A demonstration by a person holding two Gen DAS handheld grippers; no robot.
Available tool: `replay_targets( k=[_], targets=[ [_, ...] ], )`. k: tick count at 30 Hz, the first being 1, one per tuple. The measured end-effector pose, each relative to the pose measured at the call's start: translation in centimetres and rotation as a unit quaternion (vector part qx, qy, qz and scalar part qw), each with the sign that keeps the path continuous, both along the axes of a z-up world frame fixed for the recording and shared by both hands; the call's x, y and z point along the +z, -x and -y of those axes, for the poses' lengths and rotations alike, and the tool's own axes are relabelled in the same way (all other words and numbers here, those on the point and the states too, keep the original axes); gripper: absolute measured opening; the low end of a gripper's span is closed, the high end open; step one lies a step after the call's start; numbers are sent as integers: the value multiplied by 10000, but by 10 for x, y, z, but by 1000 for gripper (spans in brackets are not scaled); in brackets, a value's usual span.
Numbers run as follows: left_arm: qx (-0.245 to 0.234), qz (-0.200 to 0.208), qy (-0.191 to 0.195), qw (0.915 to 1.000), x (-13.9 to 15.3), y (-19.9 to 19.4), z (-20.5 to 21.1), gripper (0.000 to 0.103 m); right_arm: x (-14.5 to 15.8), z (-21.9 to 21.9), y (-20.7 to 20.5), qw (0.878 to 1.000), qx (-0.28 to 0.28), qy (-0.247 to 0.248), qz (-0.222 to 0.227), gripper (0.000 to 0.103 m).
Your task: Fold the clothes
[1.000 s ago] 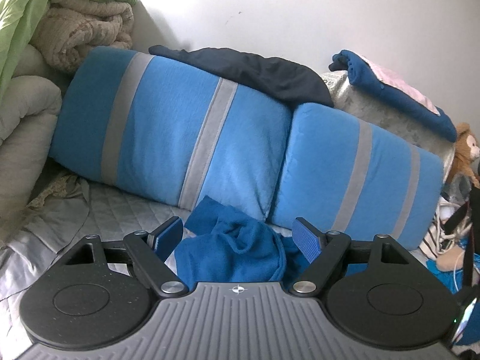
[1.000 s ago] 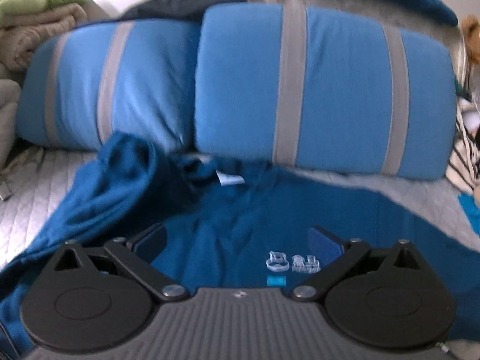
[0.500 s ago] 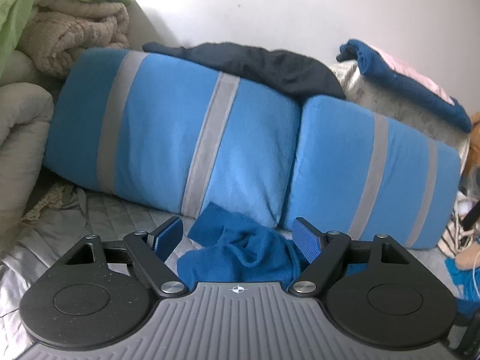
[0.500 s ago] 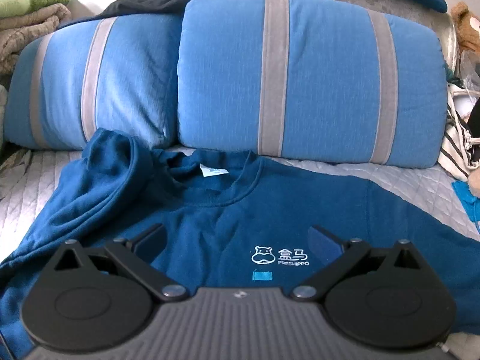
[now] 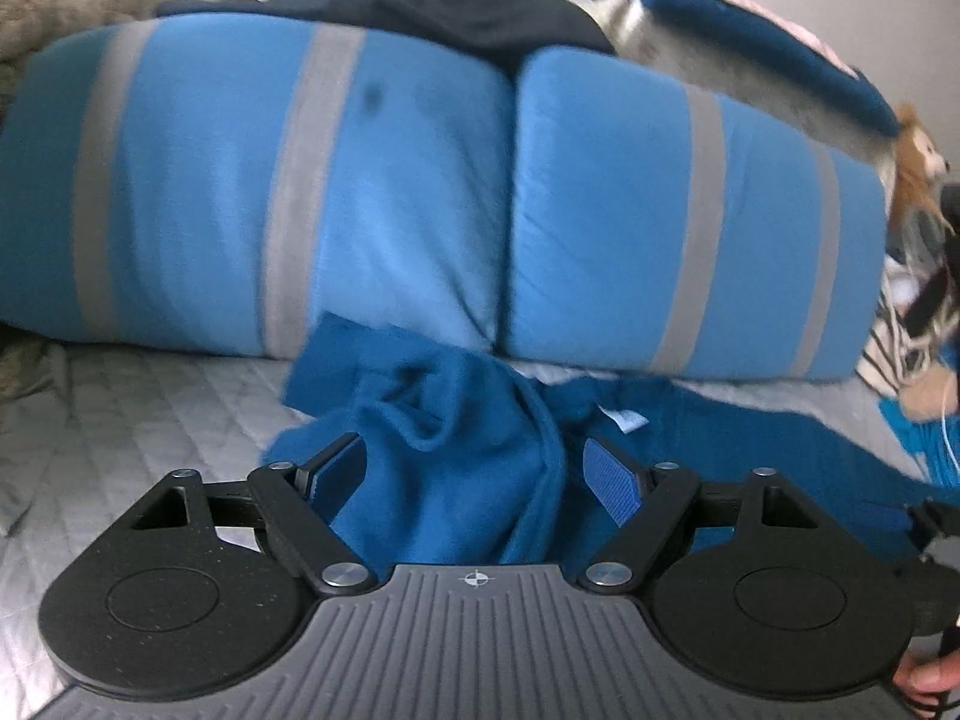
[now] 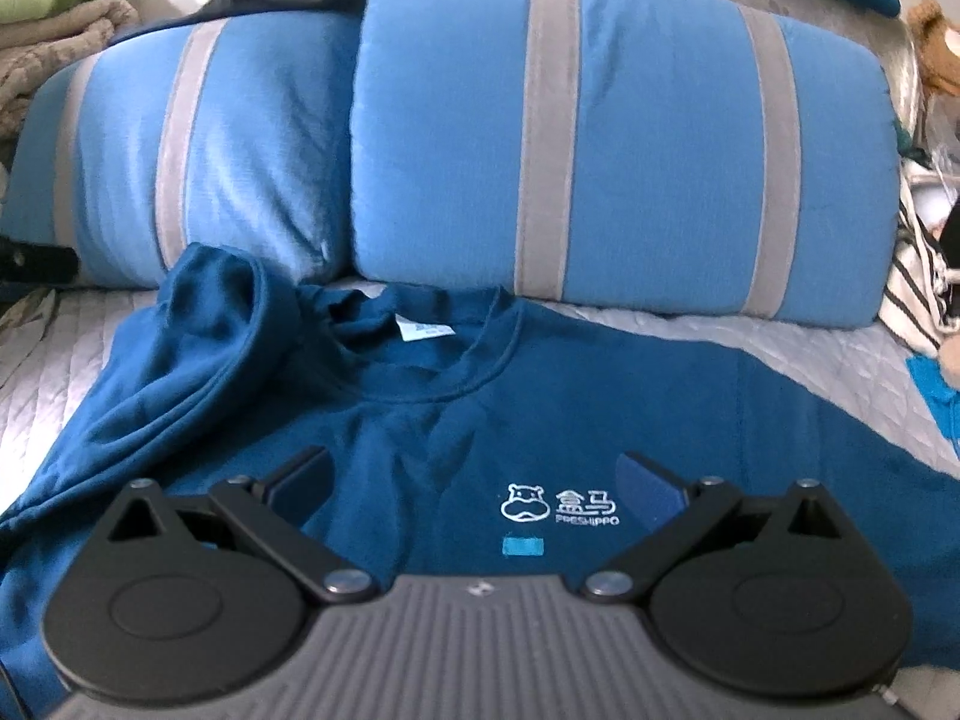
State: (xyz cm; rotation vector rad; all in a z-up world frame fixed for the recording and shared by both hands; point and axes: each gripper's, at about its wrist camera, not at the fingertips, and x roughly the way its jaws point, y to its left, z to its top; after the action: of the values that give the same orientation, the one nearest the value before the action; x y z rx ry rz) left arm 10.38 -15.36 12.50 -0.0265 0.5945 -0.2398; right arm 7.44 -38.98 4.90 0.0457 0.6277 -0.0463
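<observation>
Sweatshirt (image 6: 456, 420) lies flat, collar toward the pillows (image 6: 600, 138); my left tongs (image 5: 474, 474) and right tongs (image 6: 474, 480) both gape, empty.

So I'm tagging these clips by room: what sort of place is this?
Most likely a bedroom: the sweatshirt lies on a quilted bed cover, two blue pillows lean behind it, and folded blankets are stacked in the corner.

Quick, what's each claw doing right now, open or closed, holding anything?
Left claw: open, bunched sleeve of the blue sweatshirt between its fingers, not clamped.
Right claw: open, holding nothing, over the sweatshirt's chest.
</observation>
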Motion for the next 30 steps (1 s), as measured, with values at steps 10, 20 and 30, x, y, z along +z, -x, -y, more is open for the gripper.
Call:
replay_targets(
  k=[10,20,30],
  targets=[
    [-383,-118,-198,9990,-27,-30,41,76,-6,-2,-4,9999,13,-37,-158,103],
    [-555,-276,-126,9980,-43,-40,47,54,-7,1,-5,9997,-68,-117,-204,103],
    [-708,-468,-292,9960,-61,-41,56,41,-8,0,-7,9997,-27,-131,-213,103]
  ],
)
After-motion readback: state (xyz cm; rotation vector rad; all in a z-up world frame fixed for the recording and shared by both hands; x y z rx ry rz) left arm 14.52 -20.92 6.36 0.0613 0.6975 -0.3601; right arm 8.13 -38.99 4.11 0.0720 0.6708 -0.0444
